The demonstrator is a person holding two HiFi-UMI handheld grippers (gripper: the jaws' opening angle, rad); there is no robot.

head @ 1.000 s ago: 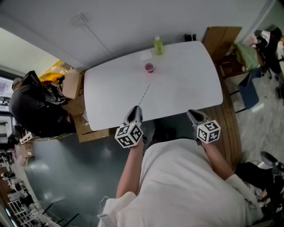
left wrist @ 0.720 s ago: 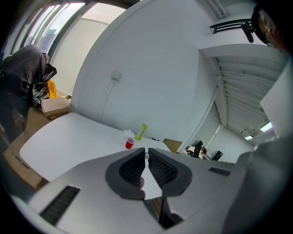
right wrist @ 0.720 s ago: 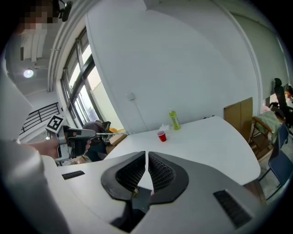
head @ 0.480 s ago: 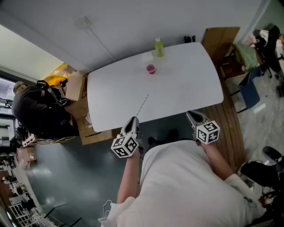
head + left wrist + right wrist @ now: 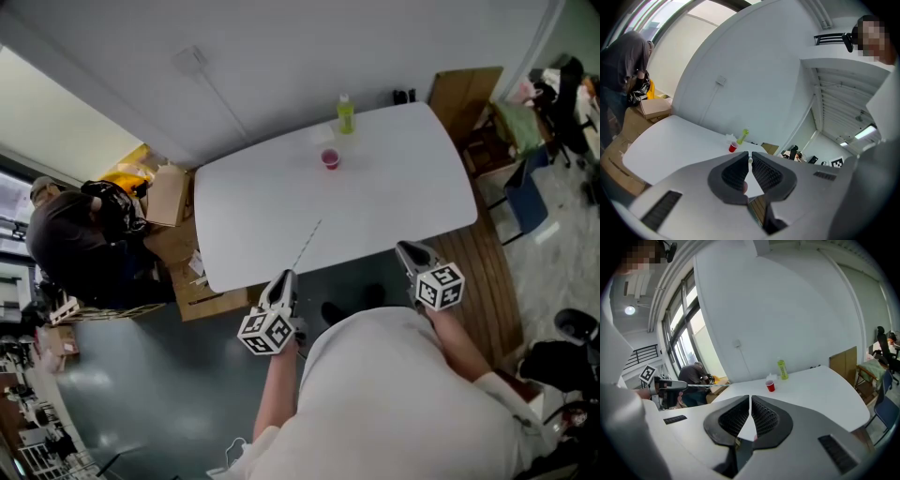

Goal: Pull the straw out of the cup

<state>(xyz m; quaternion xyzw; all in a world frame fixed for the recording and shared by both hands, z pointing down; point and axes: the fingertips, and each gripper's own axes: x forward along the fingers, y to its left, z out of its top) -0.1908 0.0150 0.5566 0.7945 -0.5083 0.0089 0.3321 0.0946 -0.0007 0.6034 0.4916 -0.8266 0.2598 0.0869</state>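
Note:
The small red cup (image 5: 330, 158) stands on the white table (image 5: 394, 197) near its far edge, with no straw in it. The thin pale straw (image 5: 305, 246) hangs in the air over the table's near edge. Its near end is pinched in my left gripper (image 5: 284, 278), which is shut on it. In the left gripper view the straw's tip (image 5: 750, 160) shows between the closed jaws, and the cup (image 5: 733, 147) lies far ahead. My right gripper (image 5: 405, 248) is shut on nothing at the near edge. The right gripper view shows the cup (image 5: 770, 386) and the straw (image 5: 701, 386).
A green bottle (image 5: 346, 114) stands behind the cup beside a white tissue. A person in dark clothes (image 5: 70, 244) crouches by cardboard boxes (image 5: 169, 197) left of the table. A brown board (image 5: 464, 94) and chairs are at the right.
Both grippers have drawn back from the table toward my body. The left one has carried the straw farther from the cup.

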